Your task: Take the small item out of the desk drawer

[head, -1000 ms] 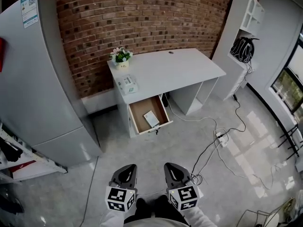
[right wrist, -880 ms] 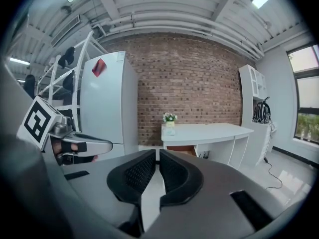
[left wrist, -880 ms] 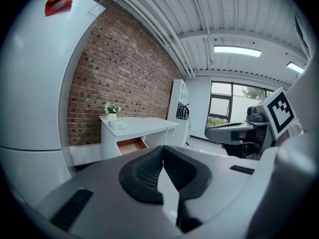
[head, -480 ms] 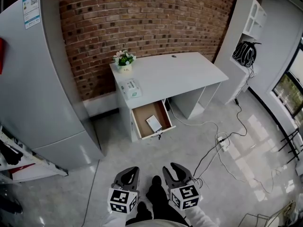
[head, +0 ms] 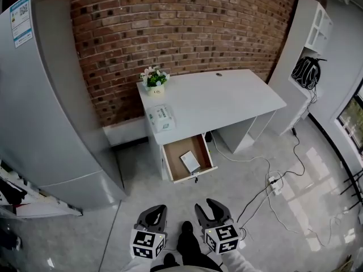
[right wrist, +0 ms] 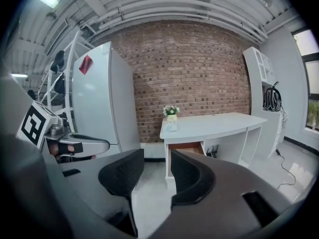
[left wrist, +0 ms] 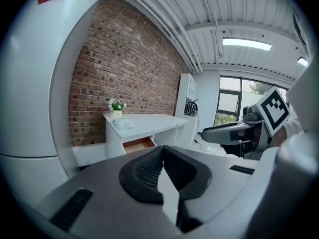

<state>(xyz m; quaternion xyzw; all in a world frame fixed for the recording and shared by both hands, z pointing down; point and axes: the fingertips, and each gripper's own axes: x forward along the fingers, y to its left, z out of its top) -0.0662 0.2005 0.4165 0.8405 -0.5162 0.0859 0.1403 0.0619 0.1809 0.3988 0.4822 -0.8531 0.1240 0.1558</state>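
The white desk [head: 227, 98] stands against the brick wall, and its wooden drawer [head: 173, 162] is pulled open. A small white flat item [head: 190, 161] lies inside it. Both grippers hang low over the floor, well short of the desk. My left gripper [head: 153, 214] is shut, pads touching, nothing between them [left wrist: 160, 152]. My right gripper [head: 214, 209] has its jaws opening, with a gap and nothing between them [right wrist: 158, 157]. The open drawer [right wrist: 185, 146] lies straight ahead in the right gripper view, and the drawer [left wrist: 138, 144] also shows in the left gripper view.
A tall grey fridge [head: 45, 101] stands left of the desk. On the desk are a potted plant [head: 155, 79] and a tissue pack [head: 160, 118]. A white shelf unit [head: 309, 44] stands at the right. Cables and a power strip [head: 276, 184] lie on the floor.
The desk and drawer sit lower and larger in the head view as I have come closer. The right gripper's jaws have parted; the left stays shut.
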